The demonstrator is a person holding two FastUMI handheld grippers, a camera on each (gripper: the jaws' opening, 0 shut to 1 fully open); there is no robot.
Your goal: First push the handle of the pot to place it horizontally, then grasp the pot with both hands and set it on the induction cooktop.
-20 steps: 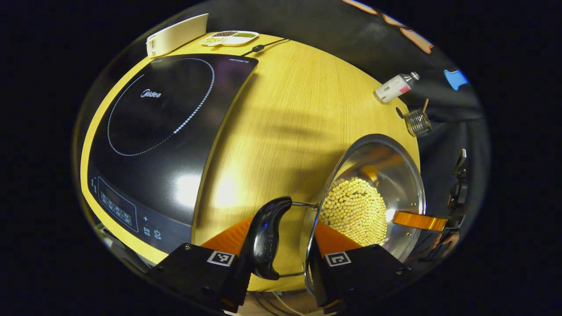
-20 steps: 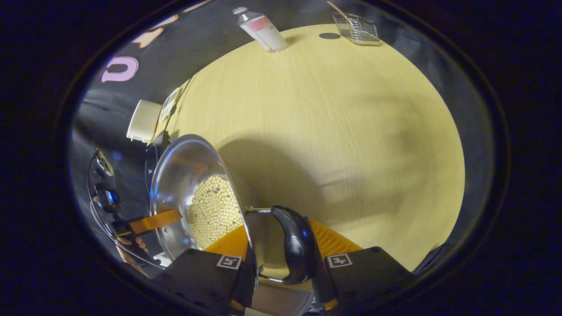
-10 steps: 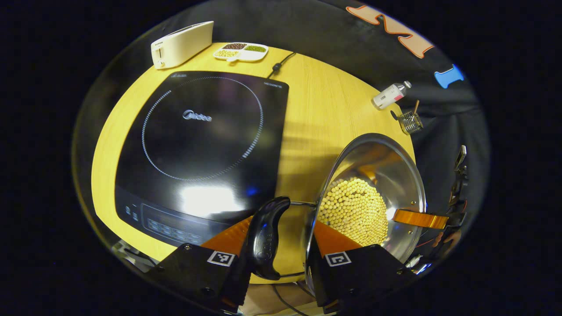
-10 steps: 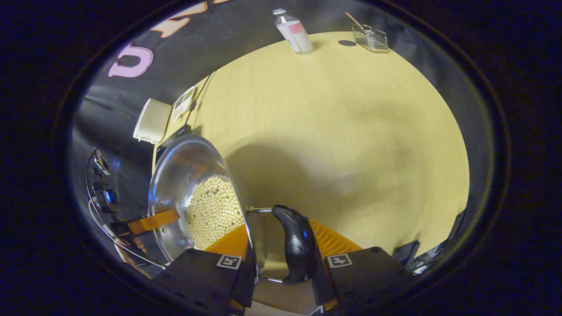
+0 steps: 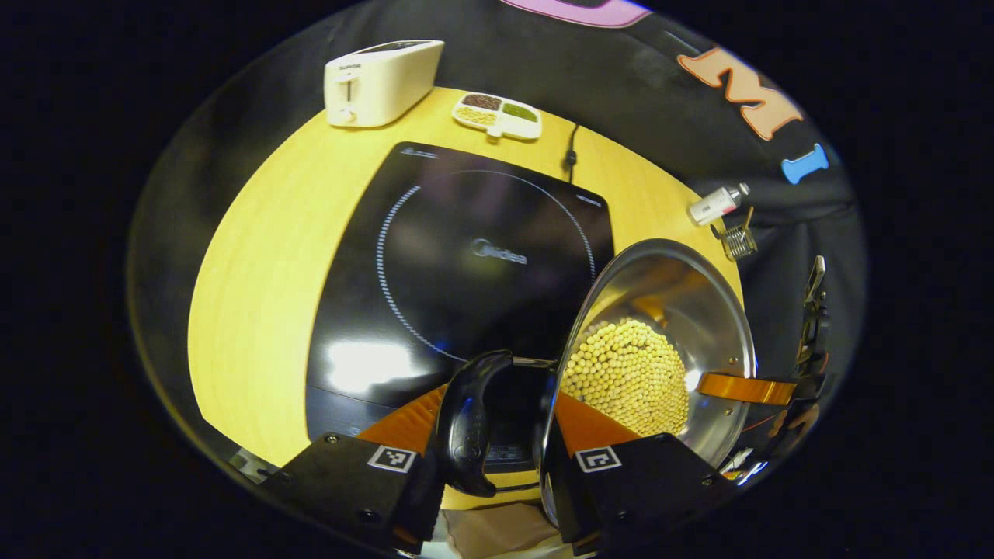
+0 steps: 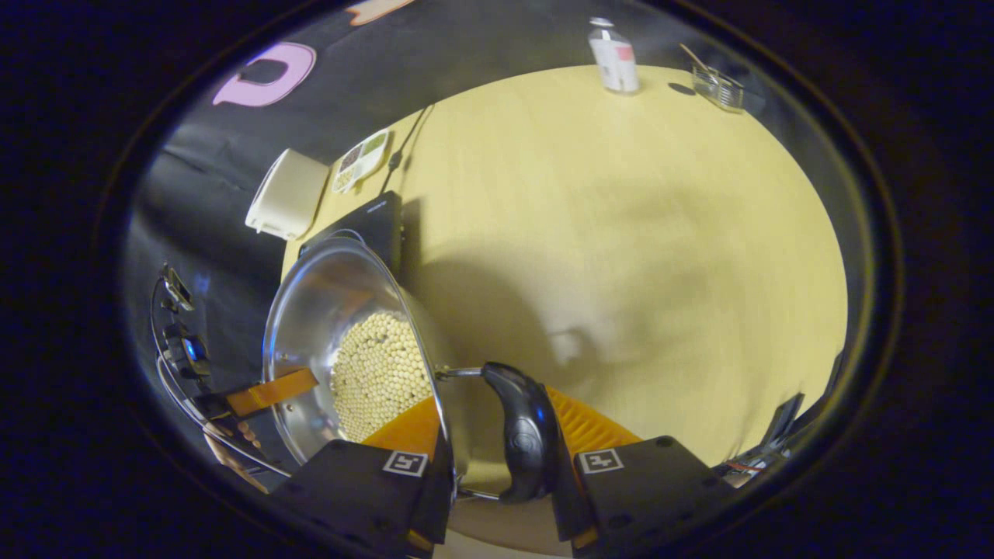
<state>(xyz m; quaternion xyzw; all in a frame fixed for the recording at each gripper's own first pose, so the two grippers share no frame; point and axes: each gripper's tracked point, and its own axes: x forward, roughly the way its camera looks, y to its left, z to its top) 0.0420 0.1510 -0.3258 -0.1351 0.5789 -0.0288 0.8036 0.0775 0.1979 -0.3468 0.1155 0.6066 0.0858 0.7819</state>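
Observation:
A steel pot [image 5: 675, 287] holding pale round beans [image 5: 625, 376] hangs between my two grippers. My left gripper [image 5: 501, 392] is shut on the pot's black left handle [image 5: 466, 423], with one finger inside the rim. My right gripper [image 6: 489, 400] is shut the same way on the black right handle [image 6: 524, 435]; the pot [image 6: 330, 299] and beans [image 6: 380, 373] lie to its left. The black induction cooktop [image 5: 466, 264] lies just beyond the left handle, and its corner [image 6: 373, 221] shows behind the pot. The pot casts a shadow on the table.
A white toaster [image 5: 380, 81] and a divided dish of beans [image 5: 497, 116] stand behind the cooktop, with its cord beside them. A small bottle [image 5: 714, 206] and a wire basket [image 5: 738, 241] sit at the wooden table's [image 6: 621, 233] far right. A hand shows by the opposite gripper [image 5: 808, 341].
Both grippers have carried the pot leftward over the table. The cooktop, off to the left a second ago, now lies under the left handle and against the pot's rim.

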